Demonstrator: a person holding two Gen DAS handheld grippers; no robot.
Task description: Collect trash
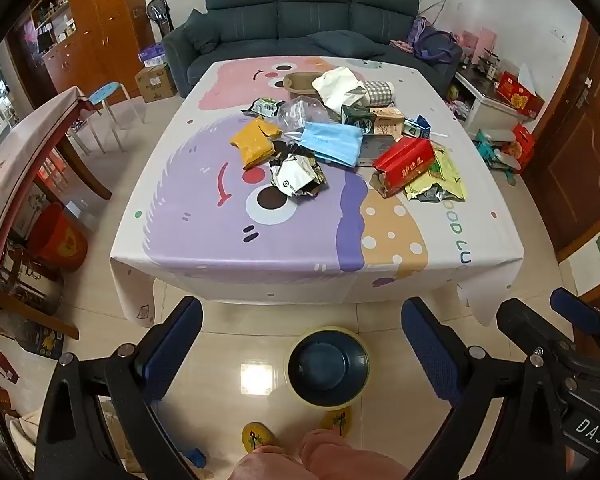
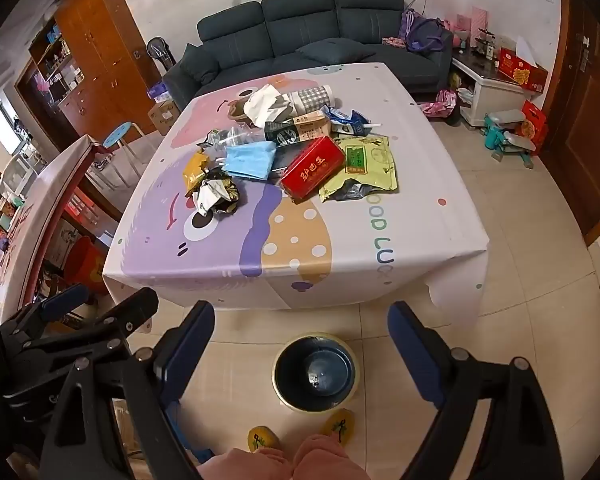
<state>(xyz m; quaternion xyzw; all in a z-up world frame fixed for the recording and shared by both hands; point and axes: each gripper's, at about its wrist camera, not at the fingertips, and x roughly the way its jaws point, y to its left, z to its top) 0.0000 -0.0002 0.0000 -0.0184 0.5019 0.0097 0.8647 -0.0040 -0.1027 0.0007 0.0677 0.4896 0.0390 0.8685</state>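
A heap of trash lies on the cartoon-print tablecloth (image 1: 228, 240) (image 2: 220, 256): a blue face mask (image 1: 332, 142) (image 2: 250, 159), a red packet (image 1: 406, 162) (image 2: 314, 168), a yellow wrapper (image 1: 254, 142) (image 2: 194, 168), a crumpled silver wrapper (image 1: 298, 176) (image 2: 216, 196), a green foil bag (image 1: 440, 178) (image 2: 364, 166) and several cartons. A dark blue bin (image 1: 327, 366) (image 2: 315, 372) stands empty on the floor in front of the table. My left gripper (image 1: 302, 346) hangs open above the bin, short of the table. My right gripper (image 2: 302, 350) (image 1: 540, 320) is open beside it, also empty.
A dark sofa (image 1: 300, 12) (image 2: 312, 28) stands behind the table. A blue stool (image 1: 106, 94) and a red bucket (image 1: 58, 236) are at the left, with a second covered table (image 1: 16, 168). Boxes and a white cabinet (image 2: 496, 88) crowd the right. A person's knees and slippers (image 1: 256, 436) are below.
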